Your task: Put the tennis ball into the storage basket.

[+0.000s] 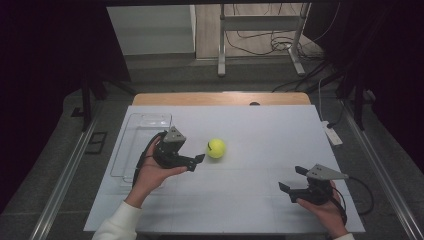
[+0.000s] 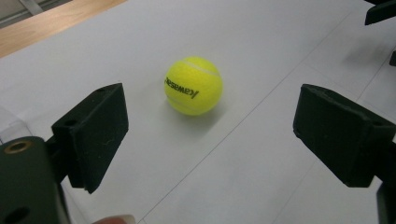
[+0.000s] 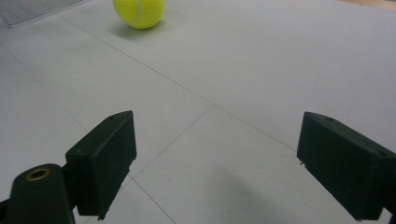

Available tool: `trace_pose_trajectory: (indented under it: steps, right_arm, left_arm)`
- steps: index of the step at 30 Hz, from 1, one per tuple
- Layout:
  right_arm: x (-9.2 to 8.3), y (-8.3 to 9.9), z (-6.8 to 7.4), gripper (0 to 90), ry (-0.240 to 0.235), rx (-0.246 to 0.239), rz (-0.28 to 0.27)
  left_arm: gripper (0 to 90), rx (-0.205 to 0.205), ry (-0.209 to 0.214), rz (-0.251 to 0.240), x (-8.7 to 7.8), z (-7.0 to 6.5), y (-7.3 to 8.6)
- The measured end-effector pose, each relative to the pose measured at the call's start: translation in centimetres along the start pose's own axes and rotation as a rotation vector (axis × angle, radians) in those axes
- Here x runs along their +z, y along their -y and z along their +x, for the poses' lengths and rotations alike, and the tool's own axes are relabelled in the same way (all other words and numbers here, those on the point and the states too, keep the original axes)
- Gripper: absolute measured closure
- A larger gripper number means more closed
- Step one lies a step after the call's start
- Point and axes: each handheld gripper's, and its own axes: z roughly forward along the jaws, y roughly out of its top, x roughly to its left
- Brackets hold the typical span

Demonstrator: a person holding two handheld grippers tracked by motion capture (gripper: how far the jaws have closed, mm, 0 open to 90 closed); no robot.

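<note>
Black fingers [image 2: 93, 135] spread wide, tennis ball [image 2: 193, 85] untouched.

Black "Kawasaki" brand, upside down, on yellow tennis ball [image 2: 193, 86]; no other text

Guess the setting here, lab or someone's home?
Probably a lab data-collection rig: a white-topped table flanked by black curtains, loose cables on the floor, and one yellow tennis ball beside a clear plastic tray.

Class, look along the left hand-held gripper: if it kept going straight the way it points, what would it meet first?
Most likely the yellow tennis ball, which lies ahead between the open jaws of the left hand-held gripper, with bare white table before it.
</note>
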Motion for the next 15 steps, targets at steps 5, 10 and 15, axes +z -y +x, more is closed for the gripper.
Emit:
trace_pose_trajectory:
  steps: [5,10,15]
  right_arm:
    - [0.0,0.0,0.0,12.3,-0.001,0.0,0.002]
    - [0.1,0.0,0.0,12.3,0.001,-0.003,0.005]
    - [0.1,0.0,0.0,12.3,0.001,-0.003,0.006]
  left_arm:
    - [10.9,0.0,0.006,0.005,0.4,0.1,-0.2]
    - [10.6,0.002,0.014,0.02,1.1,0.3,-0.5]
    - [10.2,0.005,0.012,0.035,1.8,0.4,-0.6]
